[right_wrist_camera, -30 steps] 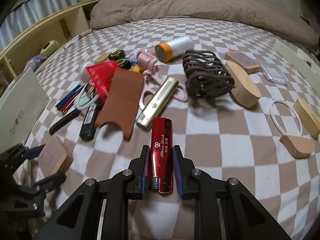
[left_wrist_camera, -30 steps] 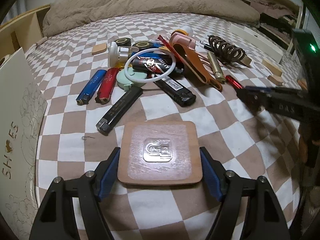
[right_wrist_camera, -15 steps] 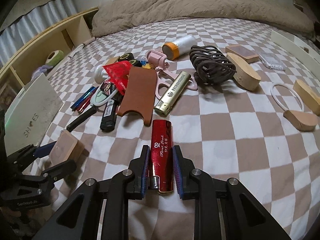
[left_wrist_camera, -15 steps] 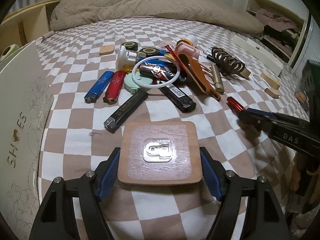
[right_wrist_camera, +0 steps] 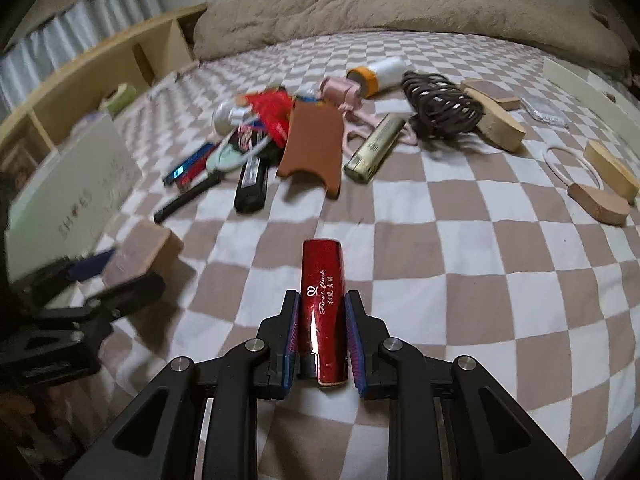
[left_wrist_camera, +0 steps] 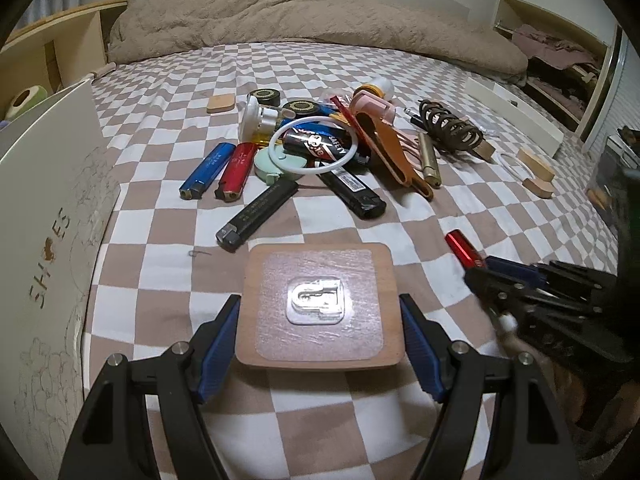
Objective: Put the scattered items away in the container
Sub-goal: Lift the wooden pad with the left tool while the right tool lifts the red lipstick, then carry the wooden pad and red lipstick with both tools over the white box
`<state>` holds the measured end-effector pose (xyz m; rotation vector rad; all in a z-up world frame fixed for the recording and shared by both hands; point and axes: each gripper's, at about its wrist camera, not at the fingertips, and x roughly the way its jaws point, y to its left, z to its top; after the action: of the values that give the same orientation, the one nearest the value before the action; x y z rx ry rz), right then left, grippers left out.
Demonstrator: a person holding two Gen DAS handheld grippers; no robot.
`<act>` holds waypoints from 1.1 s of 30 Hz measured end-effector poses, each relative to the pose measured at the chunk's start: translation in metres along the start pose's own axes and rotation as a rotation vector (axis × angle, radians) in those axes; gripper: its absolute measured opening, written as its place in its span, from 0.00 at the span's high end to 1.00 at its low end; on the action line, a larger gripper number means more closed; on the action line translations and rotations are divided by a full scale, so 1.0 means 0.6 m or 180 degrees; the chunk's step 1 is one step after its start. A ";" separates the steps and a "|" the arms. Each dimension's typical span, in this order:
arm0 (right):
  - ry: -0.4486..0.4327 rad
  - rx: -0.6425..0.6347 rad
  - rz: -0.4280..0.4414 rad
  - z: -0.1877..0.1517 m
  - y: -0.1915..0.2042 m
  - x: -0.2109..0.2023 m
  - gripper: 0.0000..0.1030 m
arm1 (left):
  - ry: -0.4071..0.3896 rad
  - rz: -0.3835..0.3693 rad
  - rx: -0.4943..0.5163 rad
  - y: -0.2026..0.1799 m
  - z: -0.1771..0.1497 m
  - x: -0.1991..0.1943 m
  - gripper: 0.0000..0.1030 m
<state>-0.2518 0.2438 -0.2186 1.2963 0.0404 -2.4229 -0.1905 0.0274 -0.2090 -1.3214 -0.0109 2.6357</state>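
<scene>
My left gripper (left_wrist_camera: 320,316) is shut on a square wooden block (left_wrist_camera: 320,304) with a clear sticker and metal clip on top, held above the checkered bedspread. It also shows in the right wrist view (right_wrist_camera: 120,268), holding the block (right_wrist_camera: 140,248). My right gripper (right_wrist_camera: 322,320) is shut on a red lighter (right_wrist_camera: 323,300) and shows at the right of the left wrist view (left_wrist_camera: 476,268). The white shoe box (left_wrist_camera: 44,208) stands at the left. A pile of lighters (left_wrist_camera: 256,208), a white ring (left_wrist_camera: 312,146) and a brown sleeve (right_wrist_camera: 314,148) lie ahead.
A coiled dark hair clip (right_wrist_camera: 440,104), a gold lighter (right_wrist_camera: 374,148), wooden blocks (right_wrist_camera: 500,124) and a white ring (right_wrist_camera: 572,166) lie to the right. A beige blanket (left_wrist_camera: 312,28) lies at the bed's far end. Wooden shelves (right_wrist_camera: 100,80) run along the left.
Both grippers have pulled back and risen from the pile, each still holding its item. The shoe box looms larger at the left.
</scene>
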 end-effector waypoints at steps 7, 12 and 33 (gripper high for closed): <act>0.0099 -0.0290 -0.0213 0.011 0.022 0.027 0.77 | -0.0008 -0.0011 -0.0002 -0.007 -0.007 -0.007 0.27; 0.0003 -0.0217 -0.0107 0.009 0.012 0.022 0.77 | -0.0053 0.0003 0.0005 -0.007 -0.005 -0.013 0.27; -0.0413 0.0087 0.0064 0.042 0.022 -0.078 0.77 | -0.0301 0.0025 0.0008 0.004 0.035 -0.089 0.27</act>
<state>-0.2438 0.2415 -0.1646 1.1424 -0.0412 -2.4929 -0.1768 0.0177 -0.1543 -1.1972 -0.0161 2.7014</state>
